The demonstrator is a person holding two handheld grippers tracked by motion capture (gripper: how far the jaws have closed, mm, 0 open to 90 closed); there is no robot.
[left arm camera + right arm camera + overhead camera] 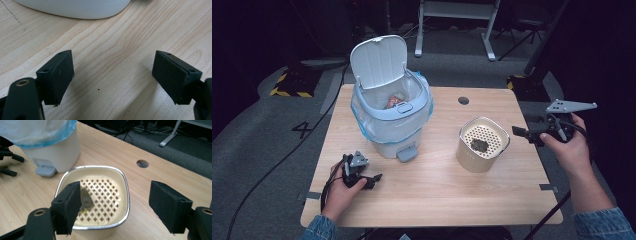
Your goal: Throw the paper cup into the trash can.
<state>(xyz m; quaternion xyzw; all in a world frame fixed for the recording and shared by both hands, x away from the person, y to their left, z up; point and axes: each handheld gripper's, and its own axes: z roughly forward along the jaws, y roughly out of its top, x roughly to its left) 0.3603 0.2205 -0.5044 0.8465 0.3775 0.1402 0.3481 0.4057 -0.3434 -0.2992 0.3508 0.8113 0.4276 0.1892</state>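
High view: right gripper (518, 131) nears the cream strainer container (482, 144) at right of centre; left gripper (377, 177) rests on the wooden table (437, 190) at lower left.

Right gripper view has its jaws parted with nothing between them, pointed at a dark, blurred scrap (86, 198) lying on the perforated insert near the container's middle; left gripper view has its jaws spread wide and empty over bare wood, just below the base of the pedal bin (75, 8); that bin (389, 107) stands at upper left of the table, lid up, blue liner fitted. Risk, as I judge it: a jaw could catch the container's metal rim and tip it; the small scrap could slip from the pads and drop on the table before reaching the bin.
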